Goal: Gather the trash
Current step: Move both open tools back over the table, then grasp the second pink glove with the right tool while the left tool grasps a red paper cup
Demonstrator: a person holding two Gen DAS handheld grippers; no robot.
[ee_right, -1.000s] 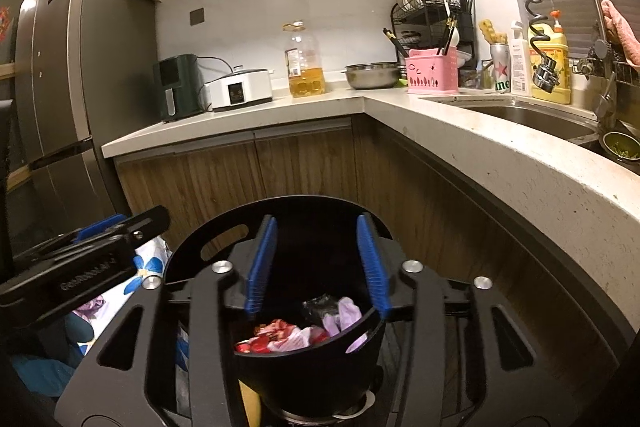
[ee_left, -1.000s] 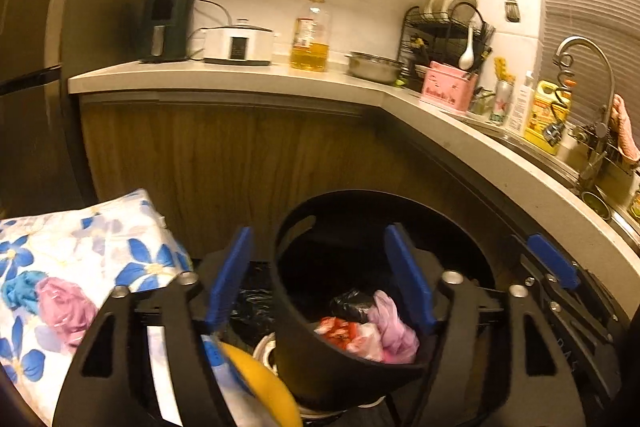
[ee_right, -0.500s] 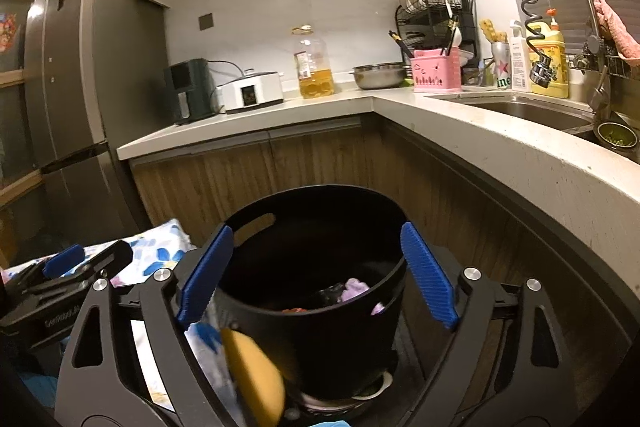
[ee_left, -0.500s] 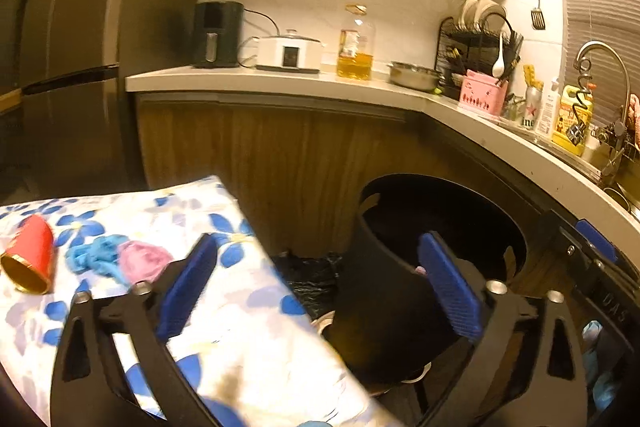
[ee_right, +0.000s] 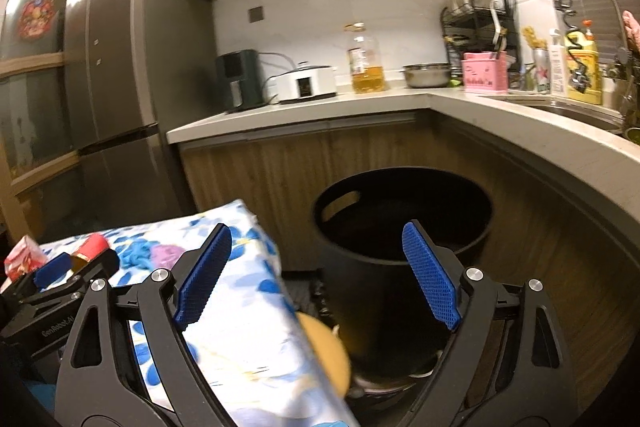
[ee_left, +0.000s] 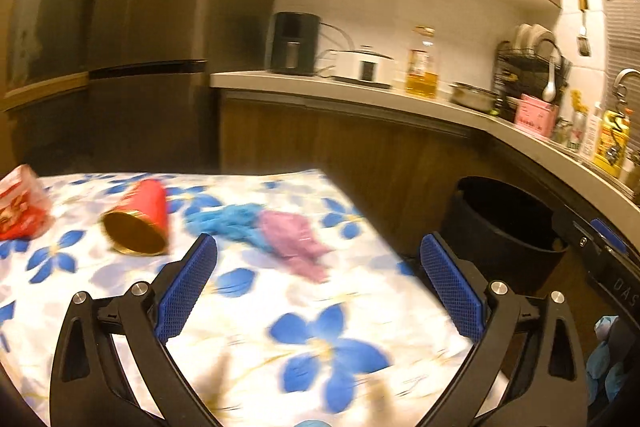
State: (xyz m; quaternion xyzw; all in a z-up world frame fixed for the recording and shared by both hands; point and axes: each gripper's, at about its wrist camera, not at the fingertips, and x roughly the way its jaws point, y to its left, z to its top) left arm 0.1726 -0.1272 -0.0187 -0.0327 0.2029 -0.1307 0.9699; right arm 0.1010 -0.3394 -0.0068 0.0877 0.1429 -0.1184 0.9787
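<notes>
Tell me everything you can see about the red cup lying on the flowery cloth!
The red cup looks like paper, cone-shaped, with a shiny gold inside and gold rim. It is tipped over on its side on the flowered cloth, its open mouth facing the camera. Nothing shows inside it. A blue crumpled wad lies to its right and a red wrapper to its left; neither touches it. No gripper holds it.

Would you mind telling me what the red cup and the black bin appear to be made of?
Red cup: likely paper with a shiny gold lining, judging by its thin rolled rim. Black bin: seemingly matte moulded plastic, given the handle slot cut through its wall.
</notes>
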